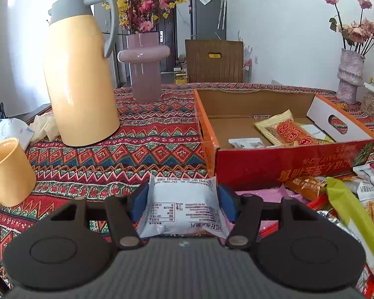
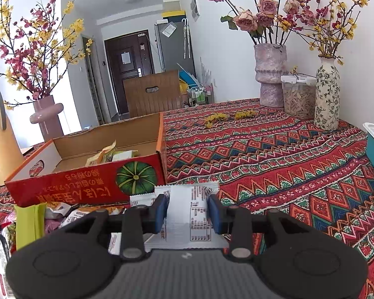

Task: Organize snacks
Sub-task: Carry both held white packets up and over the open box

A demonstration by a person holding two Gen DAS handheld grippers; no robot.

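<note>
Low in the frame, our left gripper (image 1: 182, 200) clamps a white snack packet (image 1: 184, 208). Our right gripper (image 2: 188, 210) pinches another white sachet (image 2: 188, 214), the red cardboard box (image 2: 87, 182) upper left.

Both of my wrist cameras saw a bright, daylit room. In the left view the light poured in from the upper left, where the wall washed out to white behind the yellow jug (image 1: 79, 74), which carried a soft sheen down its side. The pink vase (image 1: 144, 54) showed small glints. Shadows on the tablecloth (image 2: 286, 149) were faint and soft. Both pictures were sharp, without motion blur. The fisheye bent the walls and table edges, and the corners fell to black.
</note>
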